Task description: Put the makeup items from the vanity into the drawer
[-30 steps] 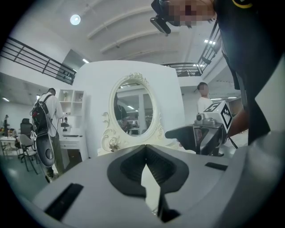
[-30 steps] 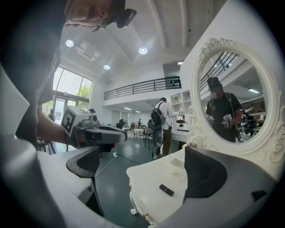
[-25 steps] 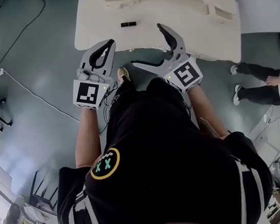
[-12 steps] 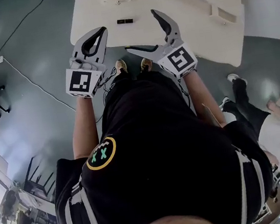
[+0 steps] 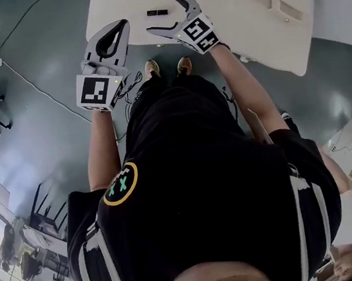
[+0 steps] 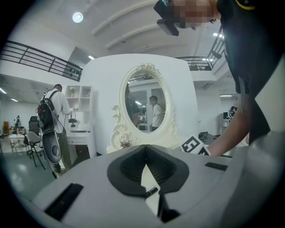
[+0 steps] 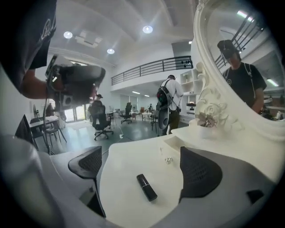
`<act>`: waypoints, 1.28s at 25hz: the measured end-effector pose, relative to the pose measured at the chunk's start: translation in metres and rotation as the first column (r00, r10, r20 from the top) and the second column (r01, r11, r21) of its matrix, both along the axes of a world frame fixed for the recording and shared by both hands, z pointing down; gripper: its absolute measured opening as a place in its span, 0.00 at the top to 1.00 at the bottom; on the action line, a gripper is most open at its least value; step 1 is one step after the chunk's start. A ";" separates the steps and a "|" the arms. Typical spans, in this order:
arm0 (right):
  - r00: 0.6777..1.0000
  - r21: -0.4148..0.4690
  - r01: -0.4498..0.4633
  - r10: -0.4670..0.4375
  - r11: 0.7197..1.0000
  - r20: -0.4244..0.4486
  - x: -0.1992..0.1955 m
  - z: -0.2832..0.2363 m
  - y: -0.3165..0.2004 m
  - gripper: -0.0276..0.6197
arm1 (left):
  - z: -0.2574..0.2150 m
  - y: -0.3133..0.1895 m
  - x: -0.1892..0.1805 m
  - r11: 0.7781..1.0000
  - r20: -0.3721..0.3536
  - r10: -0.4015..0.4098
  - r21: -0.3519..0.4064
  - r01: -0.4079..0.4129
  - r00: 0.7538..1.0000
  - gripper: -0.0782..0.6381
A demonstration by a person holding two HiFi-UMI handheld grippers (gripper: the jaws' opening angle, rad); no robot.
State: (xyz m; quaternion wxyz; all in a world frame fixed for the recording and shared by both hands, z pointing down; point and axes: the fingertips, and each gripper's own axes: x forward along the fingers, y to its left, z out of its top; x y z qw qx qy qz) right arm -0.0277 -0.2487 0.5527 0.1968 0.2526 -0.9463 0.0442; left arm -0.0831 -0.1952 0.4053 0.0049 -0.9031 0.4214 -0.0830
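Observation:
A small black lipstick tube (image 5: pixel 156 12) lies on the white vanity top (image 5: pixel 235 5) near its front left edge. My right gripper (image 5: pixel 161 13) is open and low over the top. One jaw stands on each side of the tube without touching it. In the right gripper view the tube (image 7: pixel 146 187) lies between the dark ribbed pads (image 7: pixel 200 173). My left gripper (image 5: pixel 123 24) is shut on nothing at the vanity's front edge, left of the tube. The tube (image 6: pixel 151 192) also shows through the gap under the left gripper's (image 6: pixel 144 147) meeting tips. No drawer shows open.
An ornate oval mirror (image 6: pixel 147 107) stands at the vanity's back. A small shiny knob (image 7: pixel 168 160) sits on the top beyond the tube. A raised box (image 5: pixel 281 8) sits on the vanity's right. People and office chairs (image 7: pixel 101 122) fill the room behind.
My right gripper has moved forward and left over the vanity, and its jaws now straddle the lipstick tube. The left gripper edged forward. The person at the right has left the head view.

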 end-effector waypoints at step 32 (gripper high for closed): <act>0.912 -0.152 0.216 -0.254 0.965 -0.322 -0.011 0.111 -0.004 0.78 | -0.004 -0.004 -0.022 1.000 0.002 -0.013 0.007 0.013 1.000 0.86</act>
